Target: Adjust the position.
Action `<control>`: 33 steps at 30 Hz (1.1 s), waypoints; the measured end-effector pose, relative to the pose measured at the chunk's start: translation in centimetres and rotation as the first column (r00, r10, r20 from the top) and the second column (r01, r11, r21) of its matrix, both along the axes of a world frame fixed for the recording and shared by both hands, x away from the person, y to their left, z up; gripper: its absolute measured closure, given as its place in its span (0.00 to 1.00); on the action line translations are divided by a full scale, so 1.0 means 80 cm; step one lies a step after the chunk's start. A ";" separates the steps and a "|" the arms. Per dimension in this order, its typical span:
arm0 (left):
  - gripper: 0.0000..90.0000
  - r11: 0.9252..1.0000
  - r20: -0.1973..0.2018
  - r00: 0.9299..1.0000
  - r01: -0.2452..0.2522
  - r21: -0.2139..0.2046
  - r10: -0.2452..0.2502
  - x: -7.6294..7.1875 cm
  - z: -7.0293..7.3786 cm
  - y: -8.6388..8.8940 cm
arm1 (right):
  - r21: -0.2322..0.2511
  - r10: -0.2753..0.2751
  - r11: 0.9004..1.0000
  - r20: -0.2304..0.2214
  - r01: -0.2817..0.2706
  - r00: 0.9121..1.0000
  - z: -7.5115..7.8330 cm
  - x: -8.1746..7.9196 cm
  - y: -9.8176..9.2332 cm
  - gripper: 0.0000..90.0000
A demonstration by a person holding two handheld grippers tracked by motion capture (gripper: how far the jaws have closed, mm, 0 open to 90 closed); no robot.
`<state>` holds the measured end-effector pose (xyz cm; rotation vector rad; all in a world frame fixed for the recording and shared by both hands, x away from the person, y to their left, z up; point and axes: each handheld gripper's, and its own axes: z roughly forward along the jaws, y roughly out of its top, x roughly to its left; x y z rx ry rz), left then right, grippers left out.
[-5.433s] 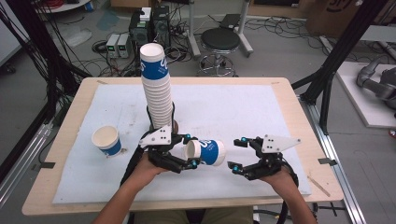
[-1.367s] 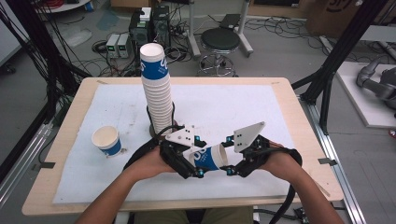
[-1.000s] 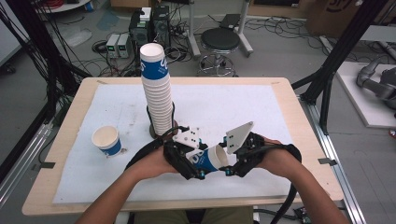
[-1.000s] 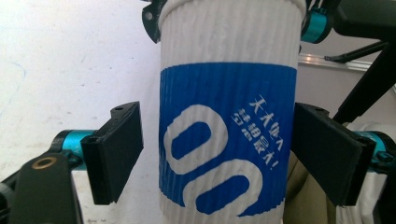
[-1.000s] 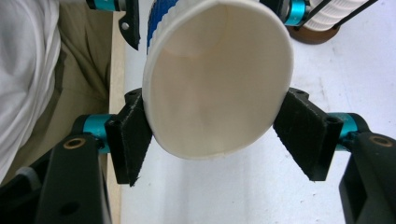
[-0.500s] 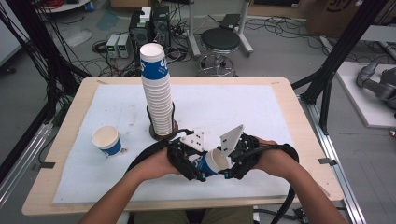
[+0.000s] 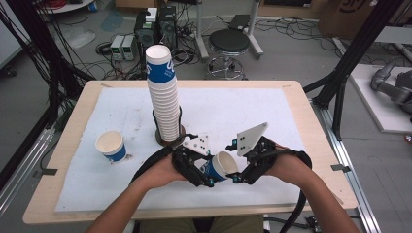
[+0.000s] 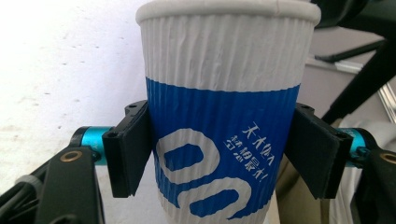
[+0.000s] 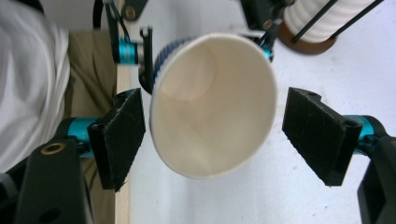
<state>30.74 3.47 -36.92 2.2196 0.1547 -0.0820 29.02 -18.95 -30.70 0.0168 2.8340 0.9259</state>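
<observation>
A handover between the two tools is judged to be the step in hand. The paper cup (image 7: pixel 217 167) is held clear of the bench (image 7: pixel 311 160), just in front of the tall cup stack (image 7: pixel 165 97) and tipped on its side with its mouth turned toward the right gripper (image 7: pixel 238 175). The left gripper (image 7: pixel 206 179) is closed on the cup, its jaws pinching the blue band on opposite sides of the ribbed wall. The right gripper's jaws are spread, one on each side of the cup's rim; the nearer one stands just beside the rim and the other a little apart, and no contact can be confirmed. The next move is judged to call for the right jaws to be brought in squarely across the rim end and closed gently, since the thin wall could be crushed, before the left grip is released. In the left gripper view the cup (image 8: pixel 219 116) is seen side-on, with its print and the seating of both pads made plain, which the high view leaves hidden behind the hands. In the right gripper view the cup (image 9: pixel 212 107) is looked into from its open mouth, its empty inside being shown. A single cup (image 7: pixel 111 145) standing upright to the left of the stack is recorded in the high view.
</observation>
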 end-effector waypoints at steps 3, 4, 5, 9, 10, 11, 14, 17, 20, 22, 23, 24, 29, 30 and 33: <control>0.30 0.999 -0.008 1.000 -0.030 -0.037 0.030 0.001 -0.003 0.005 | 0.073 -0.020 0.997 -0.002 0.020 1.000 0.004 0.001 -0.008 0.24; 0.29 0.998 -0.007 0.999 -0.037 -0.044 0.037 0.002 -0.004 0.006 | 0.104 -0.036 0.994 -0.004 0.037 0.999 0.005 0.002 -0.013 0.24; 0.29 0.997 -0.008 0.999 -0.050 -0.051 0.050 0.002 -0.006 0.008 | 0.126 -0.043 0.991 -0.006 0.043 0.999 0.005 0.002 -0.015 0.24; 0.29 0.993 -0.005 0.996 -0.085 -0.079 0.085 0.004 -0.014 0.014 | 0.229 -0.105 0.968 -0.018 0.106 0.994 0.003 0.004 -0.031 0.24; 0.29 0.991 -0.006 0.995 -0.095 -0.090 0.095 0.004 -0.015 0.016 | 0.241 -0.121 0.963 -0.017 0.122 0.992 0.001 0.004 -0.035 0.24; 0.29 0.989 -0.003 0.994 -0.105 -0.100 0.105 0.005 -0.017 0.018 | 0.255 -0.136 0.957 -0.016 0.136 0.991 -0.001 0.004 -0.038 0.24; 0.29 0.985 0.001 0.992 -0.128 -0.118 0.129 0.006 -0.020 0.022 | 0.300 -0.178 0.937 -0.027 0.177 0.984 -0.006 0.004 -0.049 0.24; 0.29 0.977 0.006 0.988 -0.152 -0.150 0.154 0.006 -0.022 0.027 | 0.332 -0.217 0.918 -0.039 0.217 0.975 -0.012 0.004 -0.060 0.24; 0.29 0.968 0.013 0.983 -0.176 -0.179 0.182 0.007 -0.024 0.033 | 0.356 -0.259 0.898 -0.052 0.260 0.965 -0.020 0.003 -0.071 0.24; 0.29 0.960 0.017 0.980 -0.191 -0.203 0.198 0.008 -0.026 0.037 | 0.370 -0.284 0.884 -0.062 0.287 0.957 -0.027 0.003 -0.078 0.24; 0.29 0.956 0.015 0.978 -0.199 -0.217 0.207 0.008 -0.027 0.039 | 0.381 -0.296 0.875 -0.065 0.298 0.953 -0.030 0.002 -0.082 0.24; 0.28 0.953 0.016 0.977 -0.204 -0.226 0.213 0.008 -0.027 0.040 | 0.390 -0.306 0.868 -0.066 0.307 0.950 -0.033 0.002 -0.085 0.24; 0.28 0.938 0.027 0.969 -0.230 -0.260 0.245 0.009 -0.031 0.045 | 0.444 -0.359 0.819 -0.098 0.363 0.928 -0.050 -0.001 -0.101 0.24; 0.28 0.934 0.027 0.968 -0.234 -0.268 0.250 0.009 -0.032 0.046 | 0.452 -0.378 0.806 -0.103 0.382 0.920 -0.055 -0.003 -0.105 0.24; 0.28 0.920 0.035 0.961 -0.250 -0.303 0.273 0.010 -0.035 0.050 | 0.473 -0.427 0.774 -0.100 0.421 0.899 -0.069 -0.005 -0.116 0.24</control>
